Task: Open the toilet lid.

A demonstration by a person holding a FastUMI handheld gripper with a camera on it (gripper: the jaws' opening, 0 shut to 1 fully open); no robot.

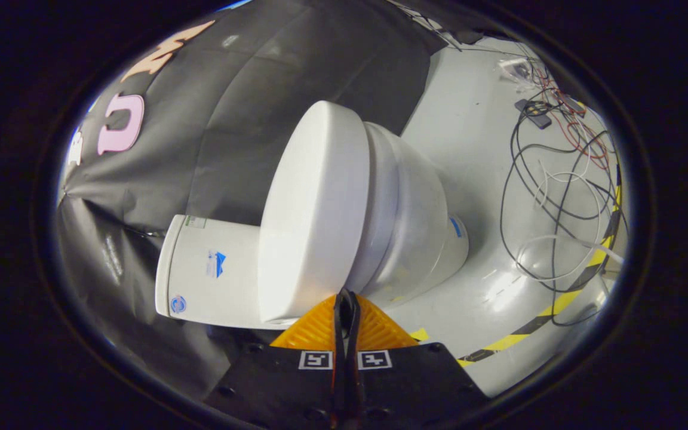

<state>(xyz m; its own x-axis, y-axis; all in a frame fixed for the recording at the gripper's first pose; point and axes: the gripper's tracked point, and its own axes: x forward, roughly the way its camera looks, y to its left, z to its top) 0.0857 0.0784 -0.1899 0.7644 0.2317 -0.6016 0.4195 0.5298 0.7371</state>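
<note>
A white toilet stands on the pale floor, seen with the view rolled on its side. Its lid (314,215) lies shut on the seat and bowl (415,227). The white cistern (212,269) sits behind the lid, against the black cloth wall. My gripper (346,297) is shut, the two fingers pressed together with nothing between them. Their tips sit right at the side edge of the lid, near the seam between lid and seat; whether they touch it I cannot tell.
Loose black, white and red cables (559,179) sprawl over the floor beyond the bowl, with a small dark box (533,113) among them. A yellow-and-black tape line (535,325) crosses the floor near the fingers. Black cloth (248,107) hangs behind the toilet.
</note>
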